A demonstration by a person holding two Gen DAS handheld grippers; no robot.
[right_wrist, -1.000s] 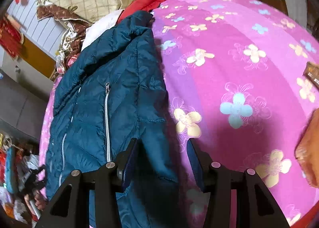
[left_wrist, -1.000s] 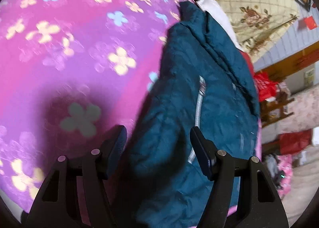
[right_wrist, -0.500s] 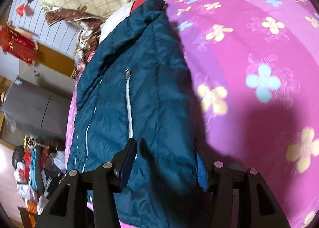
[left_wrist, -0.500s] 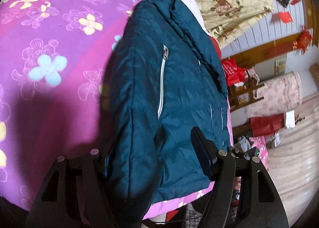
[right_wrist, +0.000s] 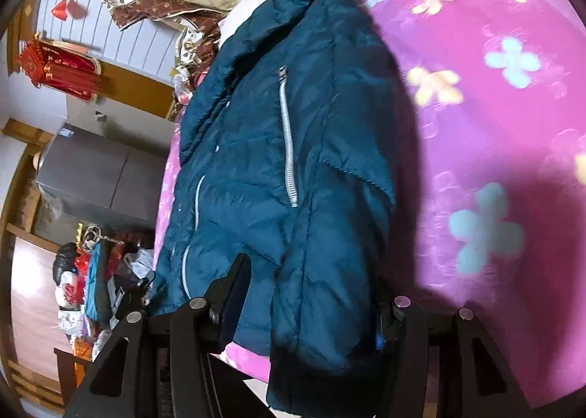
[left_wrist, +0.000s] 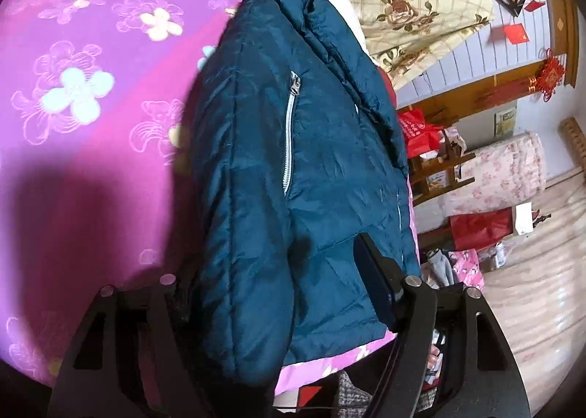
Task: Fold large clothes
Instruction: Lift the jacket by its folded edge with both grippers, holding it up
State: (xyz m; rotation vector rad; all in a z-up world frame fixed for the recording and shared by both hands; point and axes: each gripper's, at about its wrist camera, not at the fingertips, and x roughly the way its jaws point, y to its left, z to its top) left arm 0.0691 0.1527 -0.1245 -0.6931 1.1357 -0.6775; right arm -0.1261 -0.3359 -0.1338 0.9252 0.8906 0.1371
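You've got a magenta flower-print bedspread [left_wrist: 91,169] underneath, a cream rose-patterned quilt [left_wrist: 414,4] bunched at the far end, a red paper bag [left_wrist: 479,227] on the wood floor [left_wrist: 531,308], a grey cabinet [right_wrist: 99,176] and red knot hangings [right_wrist: 62,66] on the wall.

The teal jacket [left_wrist: 293,169] hides the left gripper's [left_wrist: 278,282] left finger and the right gripper's [right_wrist: 311,312] right finger, its lower hem runs off the bottom edge, and whether either finger presses the fabric cannot be told.
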